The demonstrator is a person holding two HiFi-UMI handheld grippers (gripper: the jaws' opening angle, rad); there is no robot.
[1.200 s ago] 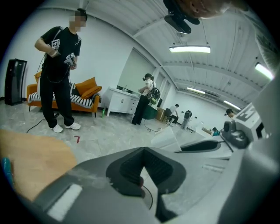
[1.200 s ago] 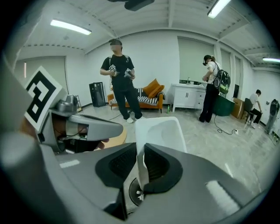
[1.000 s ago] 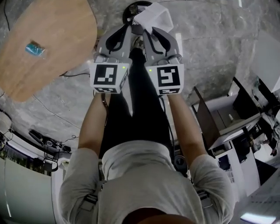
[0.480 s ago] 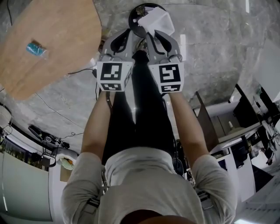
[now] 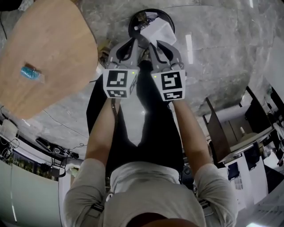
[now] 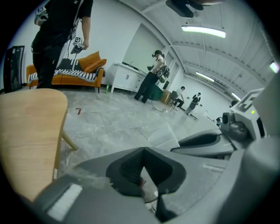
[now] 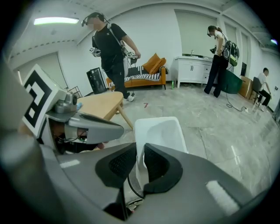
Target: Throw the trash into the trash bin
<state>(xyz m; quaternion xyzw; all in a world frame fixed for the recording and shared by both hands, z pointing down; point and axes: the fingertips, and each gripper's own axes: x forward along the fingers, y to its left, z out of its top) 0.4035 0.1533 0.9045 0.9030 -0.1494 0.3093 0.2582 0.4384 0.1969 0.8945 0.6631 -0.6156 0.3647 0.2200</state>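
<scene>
You've got the white container [image 5: 159, 32] pinched by one wall in your right gripper [image 5: 155, 43]. The jaws are narrow and clamped either side of that thin wall, which looks like the only easy place to grab something this hollow. It hangs right over the black trash bin [image 5: 150, 10] on the floor, so I'd say you're lined up to drop it in.

Your left gripper [image 5: 132, 42] sits just beside the right one, also angled down at the bin. Its jaws are closed together and I can't see anything between them, so my guess is it's only there alongside.

A small blue packet [image 5: 29, 72] lies on the wooden table [image 5: 62, 40], well apart from the bin. It's probably more trash.

As for writing, there's nothing readable. The cubes carry only black-and-white square markers, the container is plain, and the packet is too small to read.
</scene>
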